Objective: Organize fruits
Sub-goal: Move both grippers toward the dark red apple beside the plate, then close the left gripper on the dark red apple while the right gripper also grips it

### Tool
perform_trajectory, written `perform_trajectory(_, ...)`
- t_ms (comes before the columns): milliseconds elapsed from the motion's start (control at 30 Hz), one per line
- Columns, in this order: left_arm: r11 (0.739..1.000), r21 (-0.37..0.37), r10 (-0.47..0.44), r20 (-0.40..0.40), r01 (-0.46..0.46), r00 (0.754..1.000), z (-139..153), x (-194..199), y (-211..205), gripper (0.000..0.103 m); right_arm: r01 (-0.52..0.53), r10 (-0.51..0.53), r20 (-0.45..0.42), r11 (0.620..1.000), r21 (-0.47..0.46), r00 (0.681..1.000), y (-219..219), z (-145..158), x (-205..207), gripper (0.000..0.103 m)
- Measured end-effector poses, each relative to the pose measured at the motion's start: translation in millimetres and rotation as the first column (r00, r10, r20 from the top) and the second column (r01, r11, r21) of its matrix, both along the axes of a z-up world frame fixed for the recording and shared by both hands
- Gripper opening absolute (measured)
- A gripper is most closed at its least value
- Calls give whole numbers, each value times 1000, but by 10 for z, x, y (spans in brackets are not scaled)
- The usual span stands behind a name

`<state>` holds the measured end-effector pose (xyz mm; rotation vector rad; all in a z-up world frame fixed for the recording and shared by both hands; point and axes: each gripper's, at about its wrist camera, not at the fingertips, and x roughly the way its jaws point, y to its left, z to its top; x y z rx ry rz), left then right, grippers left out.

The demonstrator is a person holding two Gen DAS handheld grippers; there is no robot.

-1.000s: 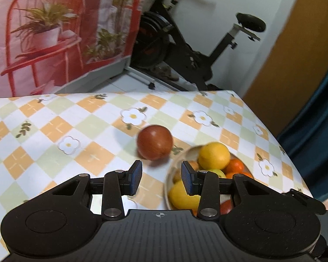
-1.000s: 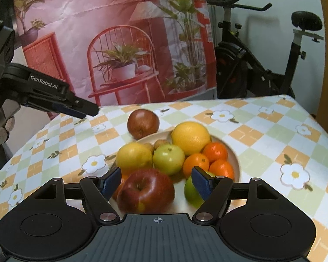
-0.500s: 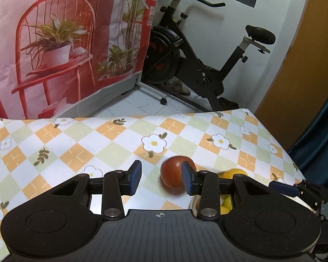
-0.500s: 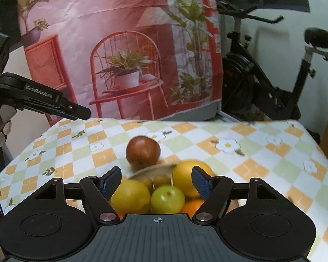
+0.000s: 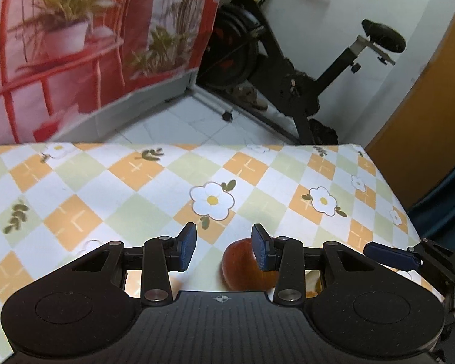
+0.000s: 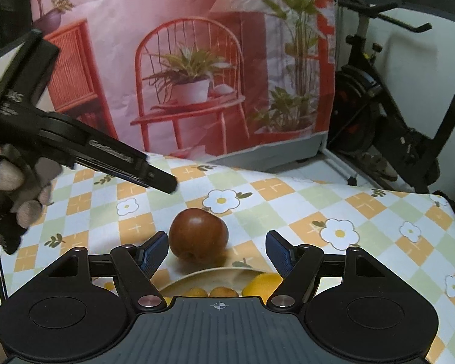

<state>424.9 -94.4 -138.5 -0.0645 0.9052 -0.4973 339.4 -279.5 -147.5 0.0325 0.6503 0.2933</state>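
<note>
A dark red apple (image 6: 198,234) lies on the checked tablecloth just beyond the rim of a beige fruit plate (image 6: 209,274); it also shows in the left wrist view (image 5: 242,268), partly behind the right finger. The plate holds a lemon (image 6: 262,285) and small brown fruits (image 6: 218,291), mostly hidden by my right gripper's body. My right gripper (image 6: 216,251) is open and empty, above the plate's far rim, the apple just ahead. My left gripper (image 5: 224,250) is open and empty, above the cloth beside the apple; it also shows in the right wrist view (image 6: 163,183).
The tablecloth (image 5: 136,188) with flower print stretches to the far edge (image 5: 197,145). Beyond it stand a pink printed backdrop (image 6: 197,60) and an exercise bike (image 5: 303,91). My right gripper's finger (image 5: 391,256) shows at the right in the left wrist view.
Both grippers have pulled back and up from the plate, so the fruit sinks to the bottom of both views. The apple stays on the cloth. Both jaws stay open.
</note>
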Motion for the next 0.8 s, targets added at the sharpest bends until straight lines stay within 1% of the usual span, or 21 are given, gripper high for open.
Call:
perform_trajectory(67,1000,-21,-22,-29,22,999,-84,69,-31,42,-8,8,-18,1000,-6,1000,21,-26,76,68)
perform_trajectory(167,999,-40,-28,-70,25,997,-196,147,-55,42,-19,19,-44,1000,2,999,35,-68,155,68)
perform_trajectory(333,995,-89,-54,-86,47,995,-253,175,-17,43,-37,37,-78,999,1,996,69,-114,246,68)
perform_trajectory(533,991,-95,-100,-100,91,990,-255,158,67,44,-59,58,-115,998,0,992,132,-141,374,68)
perform_trajectory(600,989,-102,-113,-103,102,988,-264,136,93,46,-66,66,-127,998,0,990,156,-145,419,68)
perform_trajectory(700,986,-115,-134,-107,121,985,-272,113,108,46,-81,80,-147,997,1,986,190,-172,482,68)
perform_trajectory(800,984,-113,-148,-107,136,983,-273,97,98,46,-93,92,-180,996,2,979,227,-225,559,67)
